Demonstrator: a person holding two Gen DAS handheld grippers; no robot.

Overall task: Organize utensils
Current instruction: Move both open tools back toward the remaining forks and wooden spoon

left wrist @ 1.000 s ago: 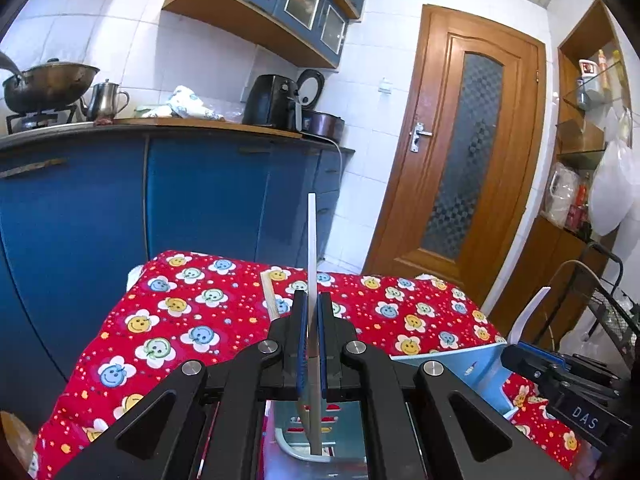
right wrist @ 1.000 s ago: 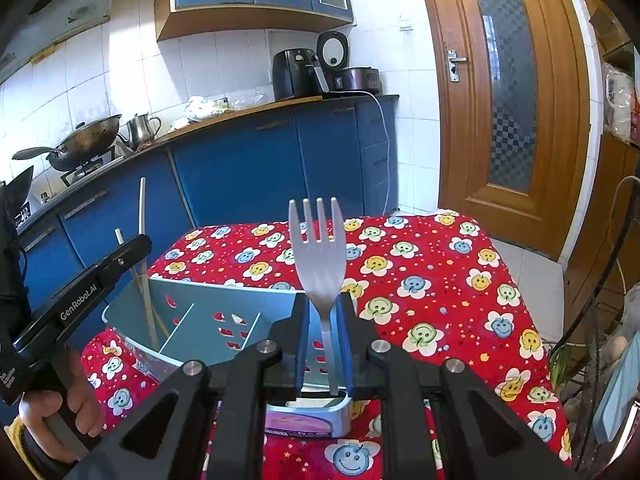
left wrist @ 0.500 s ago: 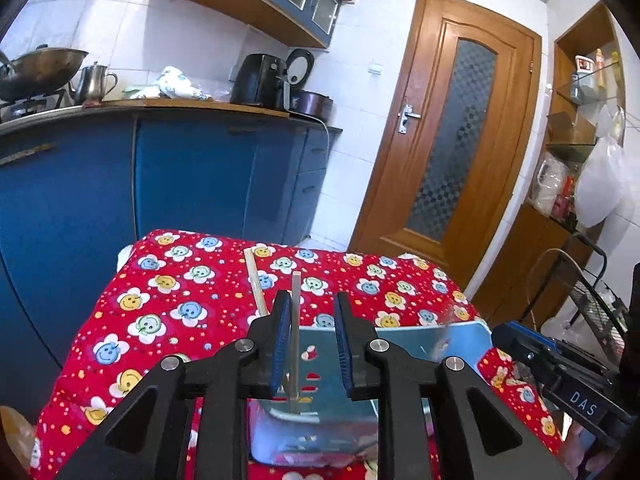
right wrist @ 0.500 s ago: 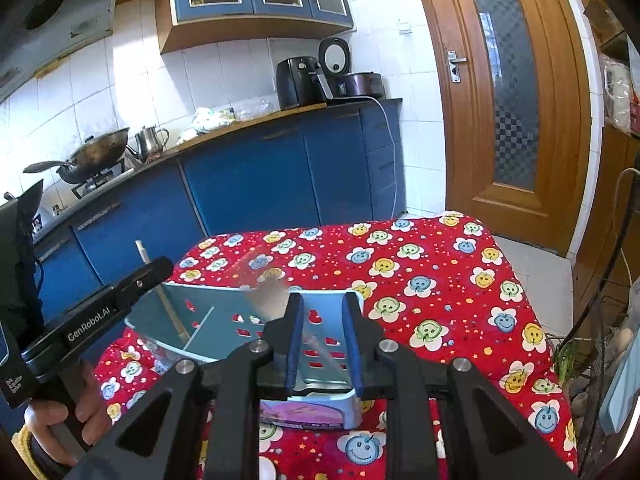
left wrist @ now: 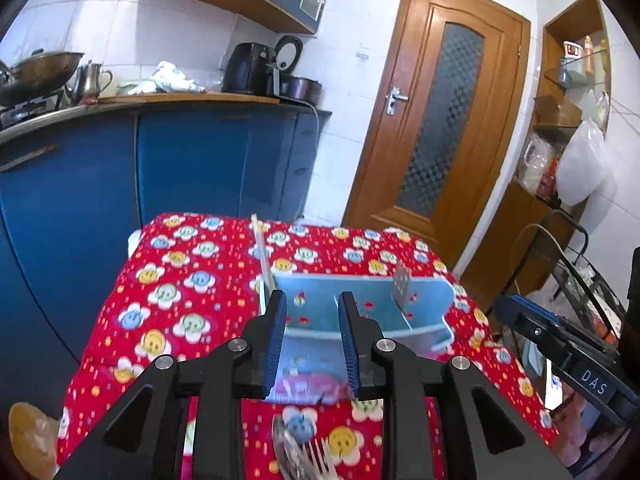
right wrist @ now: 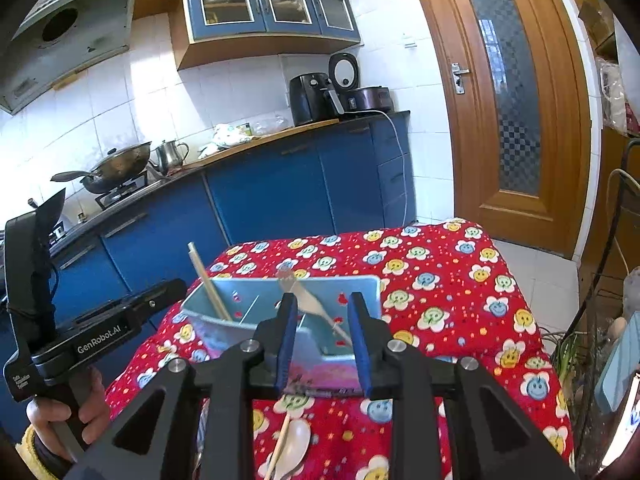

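Observation:
A light-blue utensil holder (left wrist: 360,290) (right wrist: 248,290) stands on the red flowered tablecloth (left wrist: 180,280). A wooden chopstick (left wrist: 261,256) (right wrist: 206,280) stands in its left compartment. A metal fork (left wrist: 401,290) (right wrist: 310,300) leans in its right compartment. My left gripper (left wrist: 312,336) is just behind the holder, its jaws opening, nothing between the blue pads. My right gripper (right wrist: 323,340) is likewise behind the holder, jaws opening and empty. Each gripper shows at the edge of the other's view: the right gripper (left wrist: 560,352), and the left gripper (right wrist: 100,332) with a hand (right wrist: 68,412) on its grip.
Loose cutlery lies on the cloth near me: a fork and spoon (left wrist: 304,456), a white spoon (right wrist: 298,440) and a chopstick (right wrist: 280,444). Blue kitchen cabinets (right wrist: 280,192) stand beyond the table, a wooden door (left wrist: 436,120) behind and a wire rack (left wrist: 580,280) to the right.
The left gripper let go of the chopstick and the right gripper let go of the fork; both now rest in the holder. Both grippers opened and drew back and upward.

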